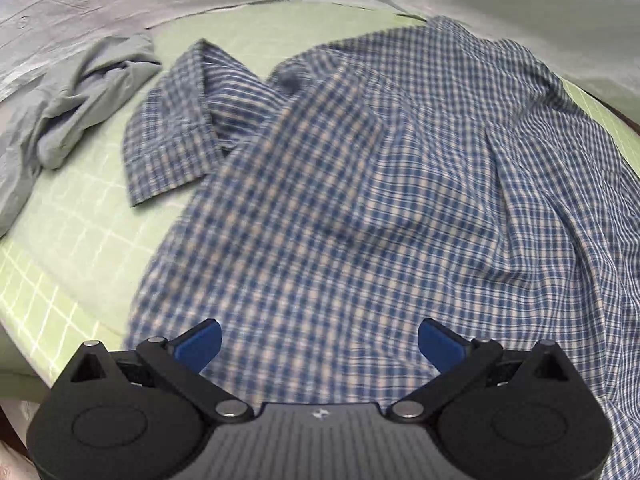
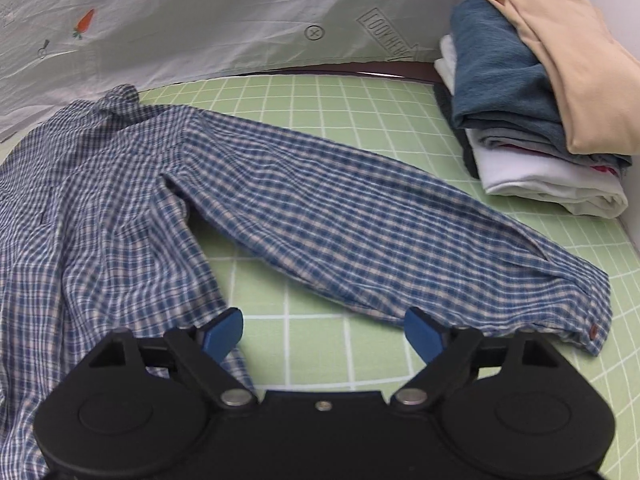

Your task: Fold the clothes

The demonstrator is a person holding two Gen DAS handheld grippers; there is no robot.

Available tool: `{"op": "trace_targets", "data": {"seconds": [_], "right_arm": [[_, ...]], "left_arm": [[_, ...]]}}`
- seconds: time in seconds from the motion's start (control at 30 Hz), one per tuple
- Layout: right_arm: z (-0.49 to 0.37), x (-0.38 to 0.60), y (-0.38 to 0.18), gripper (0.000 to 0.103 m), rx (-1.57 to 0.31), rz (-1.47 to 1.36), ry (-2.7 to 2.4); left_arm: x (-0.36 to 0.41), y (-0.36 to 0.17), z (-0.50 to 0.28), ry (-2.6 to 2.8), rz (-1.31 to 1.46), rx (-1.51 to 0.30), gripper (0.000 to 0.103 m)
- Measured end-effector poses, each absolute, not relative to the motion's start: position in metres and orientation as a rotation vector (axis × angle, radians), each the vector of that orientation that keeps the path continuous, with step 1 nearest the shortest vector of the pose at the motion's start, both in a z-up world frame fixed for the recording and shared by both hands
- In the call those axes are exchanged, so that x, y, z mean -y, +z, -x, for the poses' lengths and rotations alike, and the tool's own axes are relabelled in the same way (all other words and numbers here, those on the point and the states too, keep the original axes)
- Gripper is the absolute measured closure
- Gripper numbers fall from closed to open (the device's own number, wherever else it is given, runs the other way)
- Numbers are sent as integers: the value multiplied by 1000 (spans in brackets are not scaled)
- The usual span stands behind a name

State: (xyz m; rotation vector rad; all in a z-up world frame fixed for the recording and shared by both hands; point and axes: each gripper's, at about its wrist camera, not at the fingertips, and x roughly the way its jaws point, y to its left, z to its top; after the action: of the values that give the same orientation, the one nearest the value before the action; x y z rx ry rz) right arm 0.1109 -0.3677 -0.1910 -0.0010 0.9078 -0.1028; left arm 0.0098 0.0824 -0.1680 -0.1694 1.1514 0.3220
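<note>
A blue and white checked shirt (image 1: 360,184) lies spread on a green grid mat (image 1: 72,240). My left gripper (image 1: 320,344) is open and empty, just above the shirt's body near its lower hem. In the right wrist view the shirt (image 2: 100,200) lies at the left, and one long sleeve (image 2: 360,216) stretches right across the mat (image 2: 360,112), ending in a cuff with a brown button (image 2: 593,332). My right gripper (image 2: 323,334) is open and empty over the mat, between the shirt's body and the sleeve.
A crumpled grey garment (image 1: 76,108) lies on the mat to the left of the shirt. A stack of folded clothes (image 2: 532,96) stands at the far right corner. A white creased sheet (image 2: 220,20) hangs along the back.
</note>
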Motion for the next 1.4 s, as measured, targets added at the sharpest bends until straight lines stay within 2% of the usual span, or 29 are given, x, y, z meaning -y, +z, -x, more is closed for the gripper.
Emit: {"op": "trace_targets", "data": {"seconds": [0.13,0.4,0.77,0.83,0.9,0.97,1.0,1.03,1.07,1.1,1.13,1.4], "right_arm": [[-111,330,-179,2,-885,38,-80],[-89,250,-167,2,-888,-40,-135],[-50,157,-183,2,-925,-67,-299],[-48,146,-183,2,-935,-62,-314],[-48,139,-181,2,-944,-48,-322],[-48,133,-178,2,-947,-33,-327],[-49,131,-177,2,-945,-28,-326],[-50,129,-177,2,-943,-22,-325],[-51,126,-177,2,-943,-17,-324],[-52,125,-178,2,-944,-13,-320],[-54,123,-179,2,-946,-9,-315],[-57,102,-183,2,-955,57,-230]], "left_arm": [[-134,-157,-3,369,242,-1122,0],[-211,-151,-49,297,243,-1060,0],[-243,-191,-143,188,74,-1084,2],[-246,-195,-152,165,81,-1093,7],[-248,-199,-156,144,89,-1105,21],[-251,-201,-157,130,107,-1110,29],[-254,-202,-155,122,119,-1106,41],[-257,-202,-152,122,126,-1099,48],[-260,-202,-148,123,133,-1092,62],[-264,-201,-144,135,135,-1084,81],[-269,-198,-139,155,140,-1079,89],[-332,-169,-69,325,281,-1033,91]]}}
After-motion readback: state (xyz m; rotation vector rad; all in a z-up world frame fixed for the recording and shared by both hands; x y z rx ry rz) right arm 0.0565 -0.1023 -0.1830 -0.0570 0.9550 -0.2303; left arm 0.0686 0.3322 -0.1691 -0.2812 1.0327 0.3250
